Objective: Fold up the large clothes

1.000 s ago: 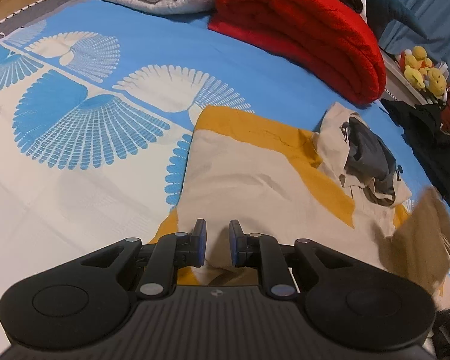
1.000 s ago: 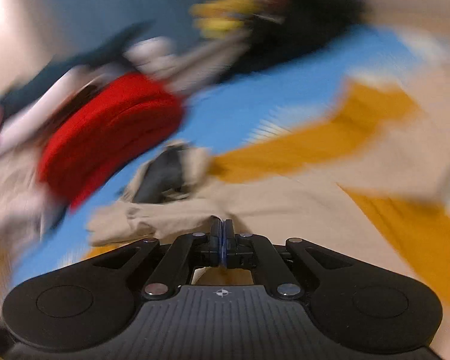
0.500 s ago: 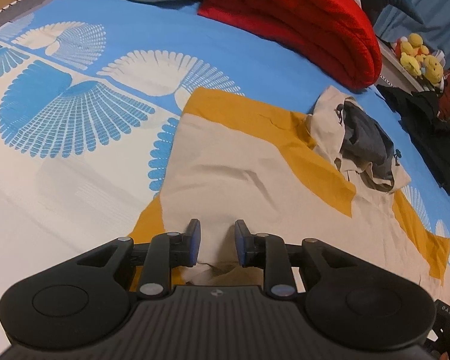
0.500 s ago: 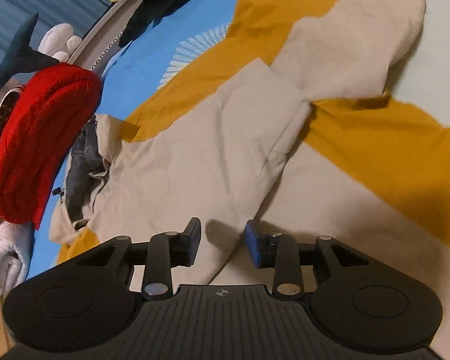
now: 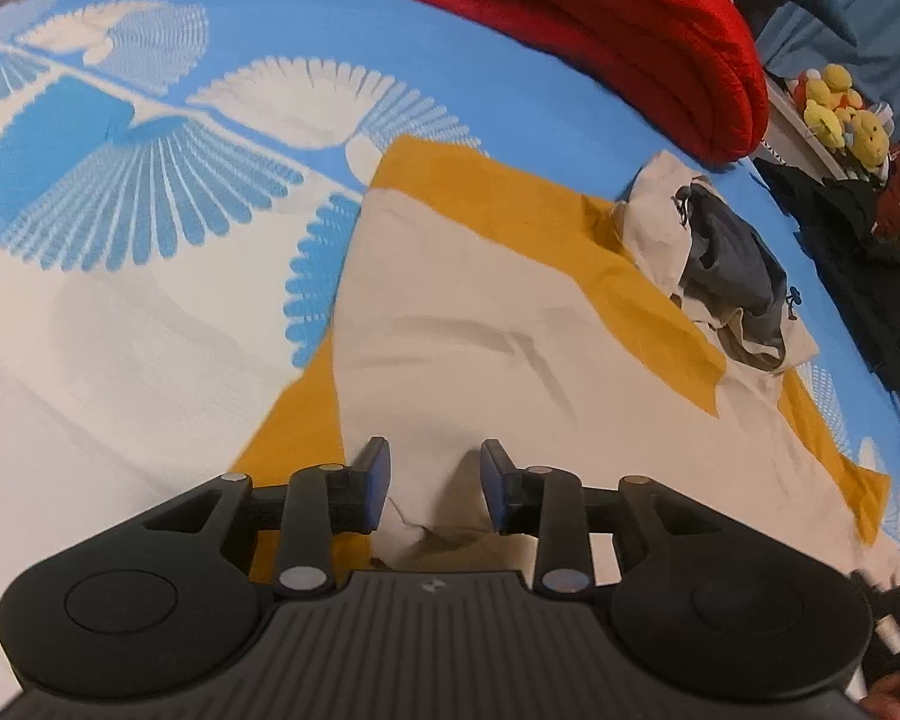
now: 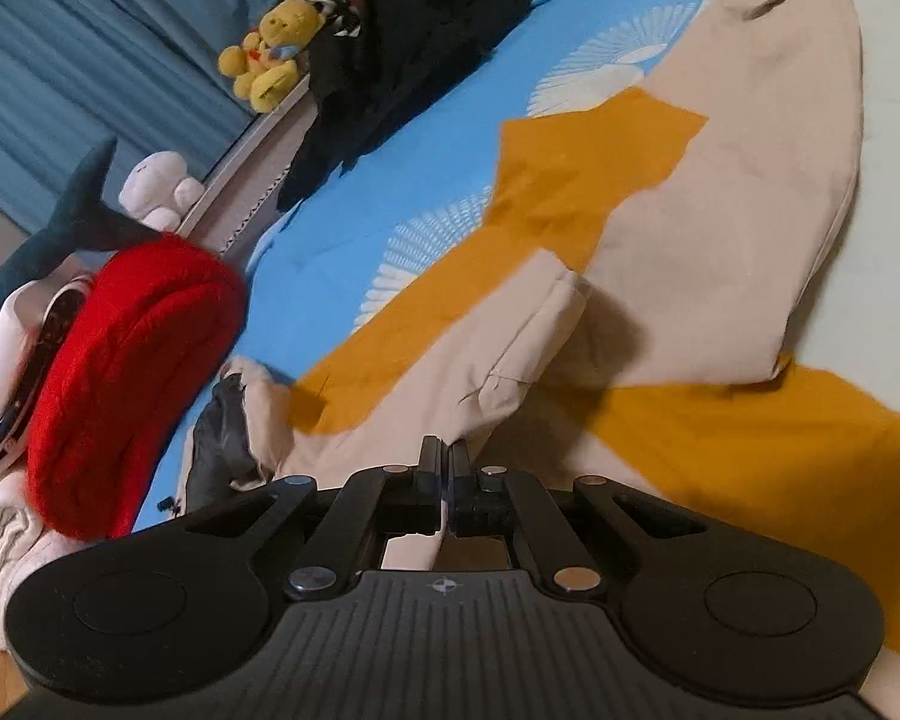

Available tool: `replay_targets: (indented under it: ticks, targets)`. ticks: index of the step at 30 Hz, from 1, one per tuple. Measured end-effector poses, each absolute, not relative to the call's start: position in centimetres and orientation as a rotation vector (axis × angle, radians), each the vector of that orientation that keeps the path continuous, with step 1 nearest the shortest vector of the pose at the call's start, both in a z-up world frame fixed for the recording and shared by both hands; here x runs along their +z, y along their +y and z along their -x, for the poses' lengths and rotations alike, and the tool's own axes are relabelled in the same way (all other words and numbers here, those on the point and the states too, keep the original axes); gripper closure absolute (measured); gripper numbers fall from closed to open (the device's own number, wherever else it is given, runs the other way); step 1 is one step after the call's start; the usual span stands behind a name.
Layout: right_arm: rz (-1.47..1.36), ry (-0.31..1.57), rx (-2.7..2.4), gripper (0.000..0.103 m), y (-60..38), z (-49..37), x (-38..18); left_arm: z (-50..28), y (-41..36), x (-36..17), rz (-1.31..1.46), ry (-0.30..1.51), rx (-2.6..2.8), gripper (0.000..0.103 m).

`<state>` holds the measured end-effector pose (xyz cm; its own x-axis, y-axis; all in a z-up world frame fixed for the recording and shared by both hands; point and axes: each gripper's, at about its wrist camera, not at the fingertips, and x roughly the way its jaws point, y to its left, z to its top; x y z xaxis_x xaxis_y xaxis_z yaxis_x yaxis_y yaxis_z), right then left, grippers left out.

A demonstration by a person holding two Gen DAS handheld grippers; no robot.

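Observation:
A large beige and mustard-yellow hooded garment (image 5: 480, 324) lies spread on the bed; it also shows in the right wrist view (image 6: 720, 252). Its hood with a dark grey lining (image 5: 726, 258) lies at the far end. My left gripper (image 5: 432, 483) is open, its fingers astride a raised fold of beige cloth at the garment's near edge. My right gripper (image 6: 446, 480) is shut on a fold of the beige cloth, with a sleeve cuff (image 6: 546, 312) lying folded just ahead of it.
A blue and white patterned bedsheet (image 5: 150, 210) covers the bed. A rolled red blanket (image 5: 618, 42) and white bedding lie at the far end. Dark clothes (image 5: 858, 252) and yellow plush toys (image 5: 840, 108) sit at the bed's far right side.
My right gripper was shut, opened half a second ago, and has shut again on the beige cloth. My left gripper has opened wider and stayed over the garment's near edge.

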<state>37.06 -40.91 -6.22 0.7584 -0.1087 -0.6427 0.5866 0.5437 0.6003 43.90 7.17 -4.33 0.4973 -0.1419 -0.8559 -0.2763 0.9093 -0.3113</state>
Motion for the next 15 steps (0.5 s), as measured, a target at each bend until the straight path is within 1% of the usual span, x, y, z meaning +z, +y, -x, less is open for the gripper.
replay_targets:
  ticks: [1,5,7,8,9,10,11,12,13,14,15]
  targets:
    - [-0.92,0.612,-0.472,0.096,-41.3,-37.0,-6.6,-43.9,7.2,-4.4,0.444,1.061,0.085,0.067]
    - [-0.932,0.709,-0.643,0.095,-42.8,-36.3,-8.4,-43.9,7.2,-5.7,0.465,1.118,0.081,0.067]
    - [-0.918,0.69,-0.668,0.095,-42.9,-36.1,-8.0,-43.7,7.7,-6.9,0.451,1.17,0.131,0.077]
    - [-0.897,0.666,-0.663,0.095,-42.9,-36.0,-7.5,-43.6,8.0,-7.2,0.445,1.183,0.16,0.09]
    - [-0.878,0.639,-0.644,0.095,-42.6,-36.1,-7.0,-43.5,8.3,-7.4,0.445,1.185,0.185,0.094]
    - [-0.864,0.618,-0.616,0.094,-42.5,-36.0,-6.5,-43.4,8.5,-7.3,0.449,1.182,0.194,0.094]
    - [-0.856,0.602,-0.583,0.088,-42.4,-36.2,-6.2,-43.4,8.6,-7.0,0.448,1.172,0.206,0.093]
    - [-0.857,0.593,-0.546,0.086,-42.4,-36.5,-6.1,-43.2,8.4,-6.4,0.446,1.149,0.215,0.092]
    - [-0.867,0.597,-0.505,0.079,-42.3,-36.9,-6.1,-43.1,8.3,-5.9,0.446,1.125,0.213,0.091]
    - [-0.89,0.621,-0.451,0.076,-42.3,-37.4,-6.5,-43.1,7.9,-5.4,0.442,1.103,0.195,0.089]
    - [-0.917,0.647,-0.415,0.076,-42.5,-37.7,-6.8,-43.2,7.5,-5.1,0.442,1.088,0.168,0.087]
